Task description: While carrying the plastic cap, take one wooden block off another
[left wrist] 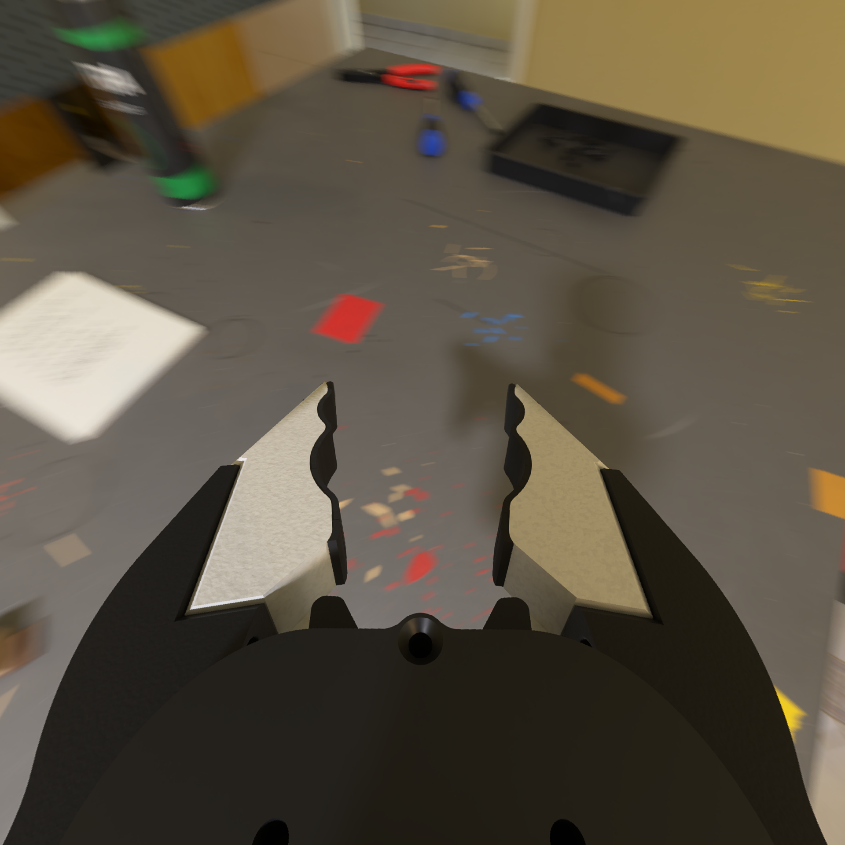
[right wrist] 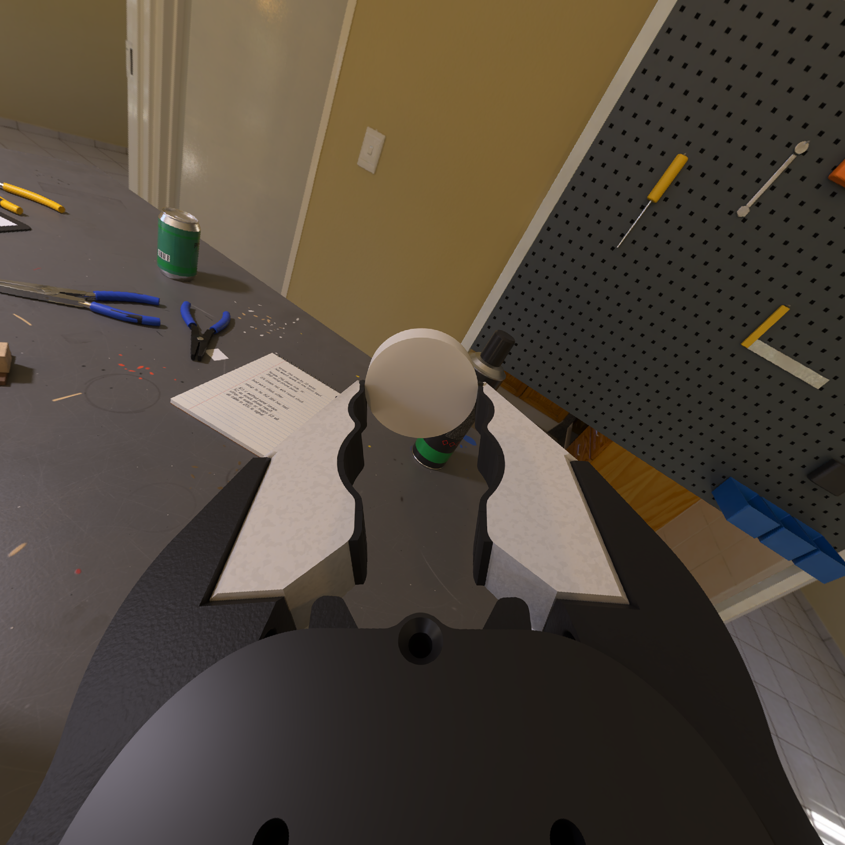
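Observation:
In the right wrist view my right gripper (right wrist: pixel 421 388) is shut on a round off-white plastic cap (right wrist: pixel 420 382), held at the fingertips above the grey workbench (right wrist: pixel 114 457). Wooden blocks (right wrist: pixel 4 363) show only as a sliver at the far left edge of that view; how they are stacked I cannot tell. In the left wrist view, which is blurred, my left gripper (left wrist: pixel 420 388) is open and empty above the bench (left wrist: pixel 320 219). No blocks show clearly there.
Right wrist view: green can (right wrist: pixel 178 244), blue-handled pliers (right wrist: pixel 203 329), long blue-handled pliers (right wrist: pixel 91 304), lined notepad (right wrist: pixel 251 402), a spray can (right wrist: pixel 441 446) behind the cap, pegboard (right wrist: pixel 686 274) with tools. Left wrist view: black tray (left wrist: pixel 580 155), red pliers (left wrist: pixel 402 75), white pad (left wrist: pixel 87 352), spray can (left wrist: pixel 151 114).

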Motion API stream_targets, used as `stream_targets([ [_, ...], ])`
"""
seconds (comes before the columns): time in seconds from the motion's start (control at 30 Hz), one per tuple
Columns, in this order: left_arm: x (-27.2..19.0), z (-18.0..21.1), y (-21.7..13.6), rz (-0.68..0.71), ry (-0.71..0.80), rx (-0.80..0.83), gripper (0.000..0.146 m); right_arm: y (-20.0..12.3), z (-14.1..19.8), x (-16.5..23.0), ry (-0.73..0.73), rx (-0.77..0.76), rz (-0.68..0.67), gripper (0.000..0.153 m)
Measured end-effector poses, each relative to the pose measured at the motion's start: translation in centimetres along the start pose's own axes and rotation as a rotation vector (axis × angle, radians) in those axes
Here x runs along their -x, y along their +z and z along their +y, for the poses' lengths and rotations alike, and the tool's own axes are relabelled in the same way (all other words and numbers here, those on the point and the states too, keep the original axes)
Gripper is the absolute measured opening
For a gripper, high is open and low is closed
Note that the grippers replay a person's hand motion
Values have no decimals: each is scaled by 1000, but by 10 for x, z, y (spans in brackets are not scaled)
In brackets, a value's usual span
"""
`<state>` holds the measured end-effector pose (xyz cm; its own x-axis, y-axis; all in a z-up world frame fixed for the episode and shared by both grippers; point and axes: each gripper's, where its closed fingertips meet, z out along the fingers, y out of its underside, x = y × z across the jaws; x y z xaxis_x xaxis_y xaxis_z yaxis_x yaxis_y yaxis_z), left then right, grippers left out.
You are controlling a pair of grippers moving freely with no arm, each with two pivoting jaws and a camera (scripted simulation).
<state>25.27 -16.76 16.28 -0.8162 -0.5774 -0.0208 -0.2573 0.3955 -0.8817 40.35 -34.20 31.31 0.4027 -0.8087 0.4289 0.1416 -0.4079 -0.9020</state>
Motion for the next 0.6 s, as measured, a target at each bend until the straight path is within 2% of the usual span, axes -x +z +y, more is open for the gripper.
stream_targets([
  [0.13,127,-9,-83,-463,53,24,75,6,2,4,-8,11,-3,47],
  [0.2,185,5,-103,-547,-36,106,69,10,4,7,-22,24,-5,47],
  [0.27,228,21,-106,-539,-22,196,63,14,6,11,-44,43,-5,47],
  [0.33,256,42,-103,-533,179,308,52,17,9,15,-77,58,-4,47],
  [0.4,270,68,-96,-502,354,444,47,19,12,17,-109,71,-2,47],
  [0.5,283,112,-86,-379,476,661,50,24,18,20,-134,96,-7,47],
  [0.6,292,146,-79,-268,584,832,59,29,26,21,-156,126,-16,47],
])
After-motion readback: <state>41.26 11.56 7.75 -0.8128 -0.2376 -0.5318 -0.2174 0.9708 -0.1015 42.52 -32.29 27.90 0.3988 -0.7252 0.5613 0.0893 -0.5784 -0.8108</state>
